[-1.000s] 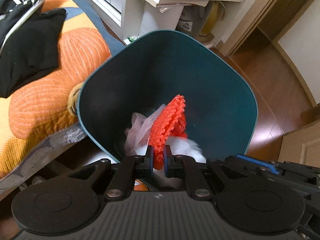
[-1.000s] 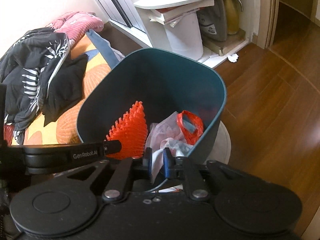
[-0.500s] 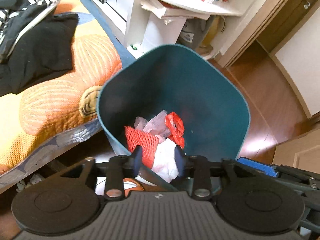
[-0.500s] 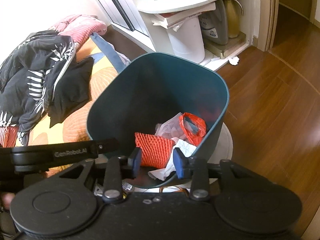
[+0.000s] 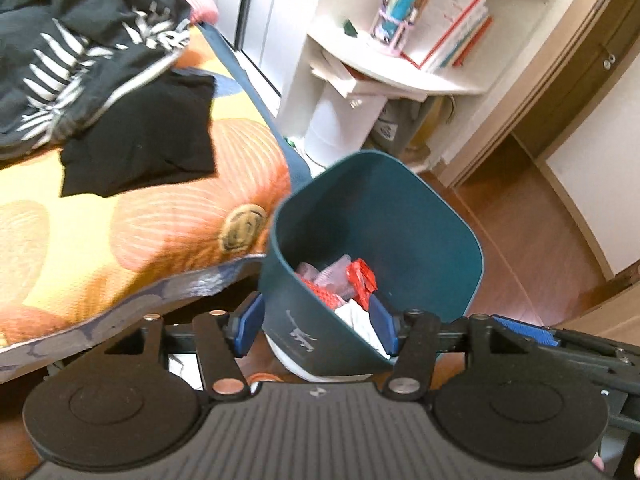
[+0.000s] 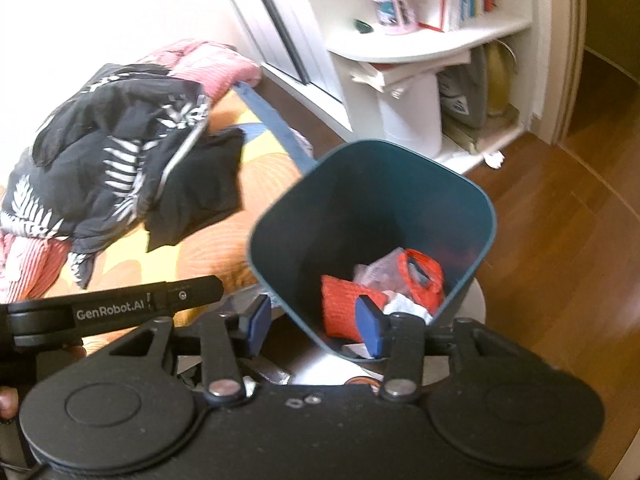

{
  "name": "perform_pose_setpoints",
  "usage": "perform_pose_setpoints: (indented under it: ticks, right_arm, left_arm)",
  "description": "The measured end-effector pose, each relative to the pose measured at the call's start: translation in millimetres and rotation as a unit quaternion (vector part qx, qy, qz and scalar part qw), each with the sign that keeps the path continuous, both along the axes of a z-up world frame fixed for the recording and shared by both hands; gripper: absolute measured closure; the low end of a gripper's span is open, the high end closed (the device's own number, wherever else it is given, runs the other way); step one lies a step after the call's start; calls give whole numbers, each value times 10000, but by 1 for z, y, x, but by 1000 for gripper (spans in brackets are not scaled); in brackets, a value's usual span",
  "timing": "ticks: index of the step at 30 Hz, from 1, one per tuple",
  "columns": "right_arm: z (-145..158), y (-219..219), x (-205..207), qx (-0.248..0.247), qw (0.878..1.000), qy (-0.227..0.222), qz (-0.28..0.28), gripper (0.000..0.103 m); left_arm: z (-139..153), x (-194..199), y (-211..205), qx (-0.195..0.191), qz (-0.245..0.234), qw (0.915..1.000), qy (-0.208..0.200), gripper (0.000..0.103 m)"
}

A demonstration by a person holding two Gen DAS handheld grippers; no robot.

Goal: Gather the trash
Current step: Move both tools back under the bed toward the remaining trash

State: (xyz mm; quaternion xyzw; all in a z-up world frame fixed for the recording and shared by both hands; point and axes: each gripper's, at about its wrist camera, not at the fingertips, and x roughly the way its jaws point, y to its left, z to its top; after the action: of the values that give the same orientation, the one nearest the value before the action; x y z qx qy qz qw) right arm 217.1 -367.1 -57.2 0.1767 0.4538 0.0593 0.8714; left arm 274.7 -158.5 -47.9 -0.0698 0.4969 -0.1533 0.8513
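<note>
Bedroom floor of brown wood runs beneath both grippers, with the teal waste bin standing on it just beside the bed's orange floral quilt.

Nearest, the left gripper has its jaws spread wide and empty, with the bin's near wall showing between its blue pads. The right gripper is likewise splayed and holds nothing; its right-hand pad lies across the bin's mouth in the picture, its left-hand pad outside the wall.

Just beyond the fingers and below them, the trash lies in the bottom of the bin: an orange-red mesh net toward the bed side, a red plastic bag toward the far wall, and white crumpled paper between — some clear film too, though blur makes that uncertain. Both grippers sit about equally close to the mouth.

With these pieces already in, the next move likely turns away from the bin. One candidate — a small white scrap — lies on the floor beyond the bin, by the white shelf unit, on the right gripper's side.
</note>
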Motion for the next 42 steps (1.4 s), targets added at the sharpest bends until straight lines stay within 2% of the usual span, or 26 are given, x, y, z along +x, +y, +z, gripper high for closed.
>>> perform_pose_setpoints:
  ticks: [2, 12, 18, 23, 25, 27, 34, 42]
  right_arm:
    - [7, 11, -3, -34, 9999, -73, 101, 52]
    - [30, 75, -14, -77, 9956, -353, 862, 50]
    - [28, 118, -20, -64, 9901, -419, 1341, 49]
    - [18, 159, -27, -172, 9816, -507, 1833, 49]
    - [11, 176, -28, -187, 9776, -487, 2041, 49]
    - [3, 191, -28, -226, 9731, -491, 2237, 48]
    - [-48, 241, -16, -431, 9552, -420, 2896, 48]
    - [-133, 280, 8, -904, 9410, 104, 3259, 48]
  left_arm:
    - [8, -10, 12, 34, 41, 9999, -134, 34]
    - [38, -57, 93, 119, 591, 9961, -640, 22]
    - [39, -83, 136, 401, 958, 9910, -846, 18]
    - [29, -100, 172, 439, 1320, 9863, -886, 17]
    - [21, -102, 186, 435, 1482, 9844, -841, 12]
    - [11, -104, 202, 398, 1673, 9819, -796, 2]
    - [-46, -97, 253, 209, 2242, 9740, -259, 1]
    - [-136, -84, 290, 371, 2658, 9621, 489, 1]
